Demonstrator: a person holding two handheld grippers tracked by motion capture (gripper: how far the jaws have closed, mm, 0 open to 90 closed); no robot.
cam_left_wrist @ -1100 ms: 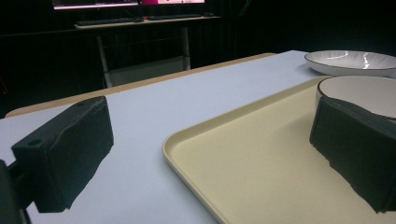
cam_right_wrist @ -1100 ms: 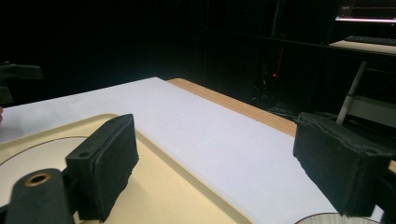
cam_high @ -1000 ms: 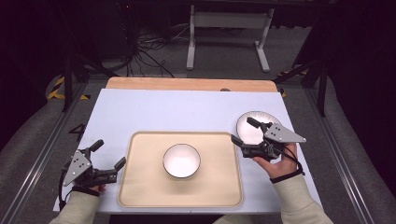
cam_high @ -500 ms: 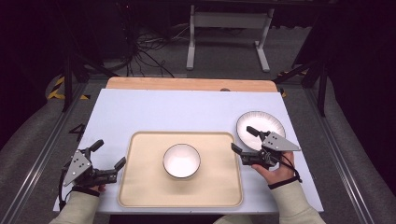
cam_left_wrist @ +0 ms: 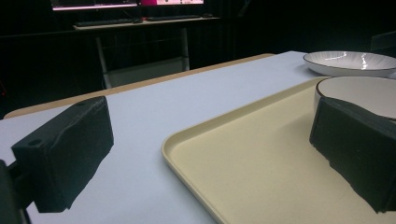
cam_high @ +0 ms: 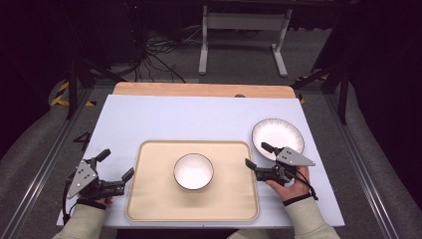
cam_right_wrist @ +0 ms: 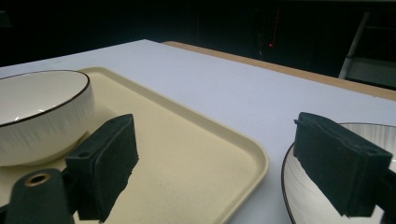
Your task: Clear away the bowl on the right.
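Note:
A white bowl (cam_high: 193,172) with a dark rim stands in the middle of a beige tray (cam_high: 149,199). A white plate (cam_high: 277,135) lies on the table right of the tray. My left gripper (cam_high: 117,164) is open beside the tray's left edge, holding nothing. My right gripper (cam_high: 255,154) is open at the tray's right edge, one jaw over the tray corner and one at the plate's near rim. In the left gripper view the tray (cam_left_wrist: 261,158), bowl (cam_left_wrist: 359,91) and plate (cam_left_wrist: 350,60) lie ahead. The right gripper view has the bowl (cam_right_wrist: 37,112), tray (cam_right_wrist: 196,154) and plate (cam_right_wrist: 303,200).
The white table top (cam_high: 199,119) stretches bare beyond the tray to a wooden strip (cam_high: 199,89) at the far edge. Past it are a dark floor, cables and a metal stand (cam_high: 244,40).
My right gripper has drawn back from over the plate toward the near side and slightly left, ending at the tray's right edge. The left gripper, bowl and plate have stayed put.

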